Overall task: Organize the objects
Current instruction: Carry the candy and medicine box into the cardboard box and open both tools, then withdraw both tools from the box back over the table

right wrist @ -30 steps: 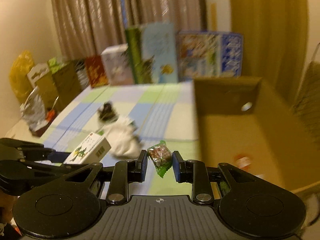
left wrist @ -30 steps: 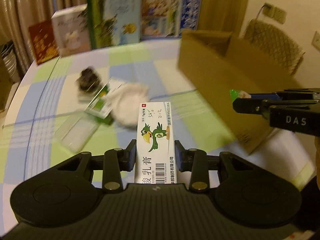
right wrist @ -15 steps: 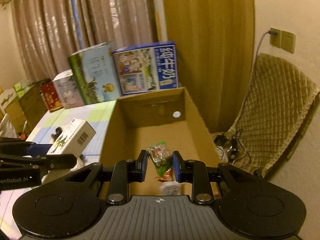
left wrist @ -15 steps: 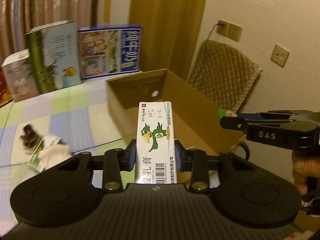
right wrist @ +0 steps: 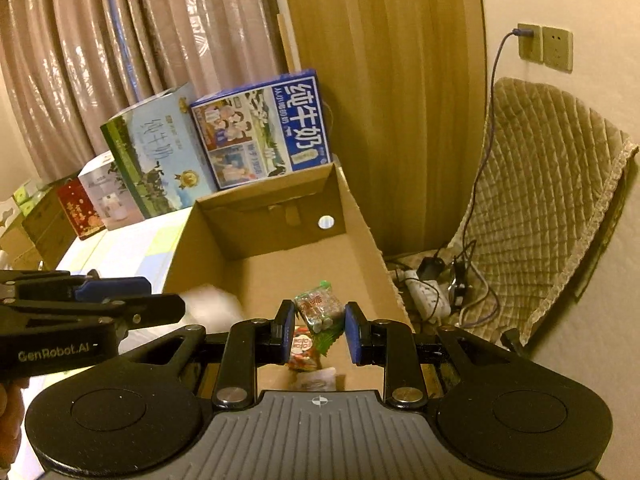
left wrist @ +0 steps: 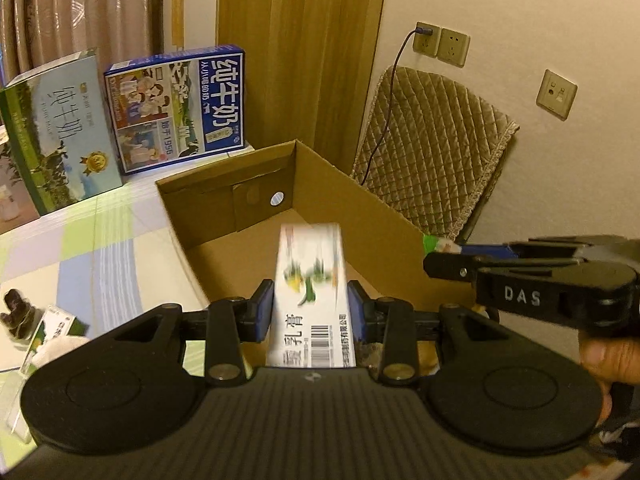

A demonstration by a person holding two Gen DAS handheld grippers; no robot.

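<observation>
I hold both grippers over the open cardboard box (left wrist: 240,216), which sits at the right end of the counter (left wrist: 100,248) with its checked cloth. My left gripper (left wrist: 311,308) has its fingers (left wrist: 264,308) on either side of a long white ointment carton (left wrist: 310,296) printed with a green bird and a barcode; the carton's far end is blurred and tips down toward the box floor, and I cannot tell whether the pads are pressing on it. In the right wrist view the same carton shows only as a white smear (right wrist: 212,308) just beyond the left gripper's tip. My right gripper (right wrist: 318,330) has its fingers clenched on a small green-edged candy packet (right wrist: 318,308), held above the near part of the box floor. Below it, two more wrapped sweets (right wrist: 302,350) already lie inside the box. Behind the box, two milk cartons (left wrist: 176,104) stand upright against the curtain, the blue one on the right and the green one on its left. On the counter's near left lie a dark lump (left wrist: 16,312) and a small green-and-white packet (left wrist: 52,328). Right of the box, off the counter, a quilted chair back (left wrist: 432,152) stands by the wall, with a cable (left wrist: 384,112) running up to a socket.
</observation>
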